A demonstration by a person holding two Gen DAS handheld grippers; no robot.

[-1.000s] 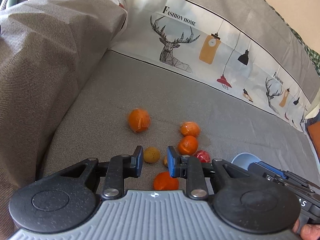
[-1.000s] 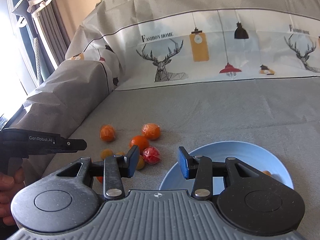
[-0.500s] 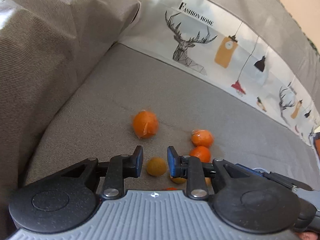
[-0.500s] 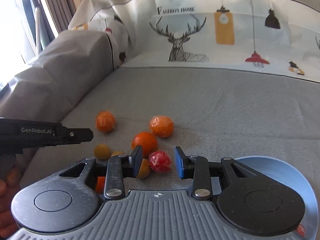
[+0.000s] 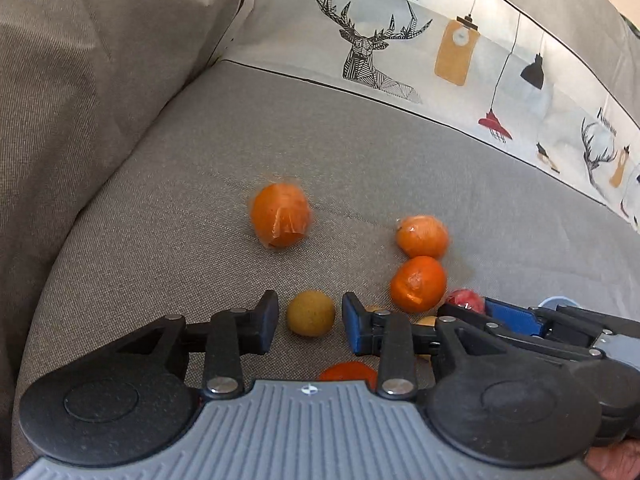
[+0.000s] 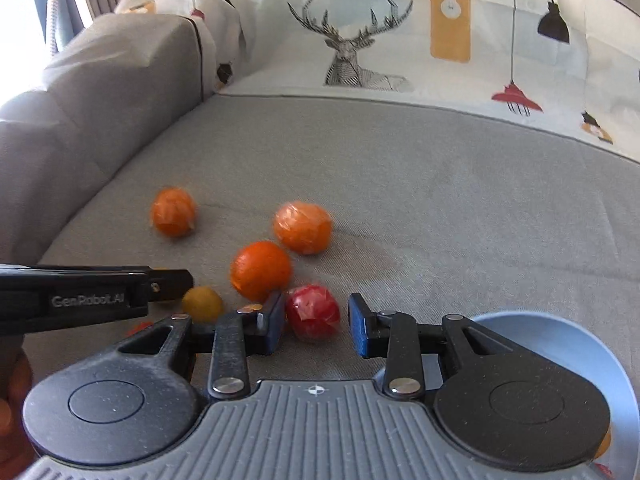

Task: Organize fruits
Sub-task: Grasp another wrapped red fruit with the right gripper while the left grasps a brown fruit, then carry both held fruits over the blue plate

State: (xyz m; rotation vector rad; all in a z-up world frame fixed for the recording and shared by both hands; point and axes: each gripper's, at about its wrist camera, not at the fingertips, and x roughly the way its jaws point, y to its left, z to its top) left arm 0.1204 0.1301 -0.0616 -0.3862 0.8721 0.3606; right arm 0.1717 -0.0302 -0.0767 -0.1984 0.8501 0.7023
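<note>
Several fruits lie on a grey sofa seat. In the left wrist view my left gripper [image 5: 310,322] is open around a small yellow-brown fruit [image 5: 311,313], with gaps on both sides. Three oranges lie beyond: one wrapped [image 5: 281,221], one wrapped [image 5: 422,237], one bare [image 5: 418,284]. In the right wrist view my right gripper [image 6: 317,324] is open around a red wrapped fruit [image 6: 313,312], its left finger almost touching it. The light blue bowl [image 6: 560,344] lies at the lower right, largely hidden by the gripper.
The sofa armrest [image 5: 80,80] rises on the left and the printed backrest cover [image 5: 440,52] runs behind. Another orange-red fruit [image 5: 347,371] sits under the left gripper. The left gripper's body [image 6: 88,300] reaches in from the left in the right wrist view.
Both grippers have moved forward and down toward the fruits. The yellow-brown fruit now sits between the left fingers and the red fruit between the right fingers. The right gripper has shifted left, away from the bowl.
</note>
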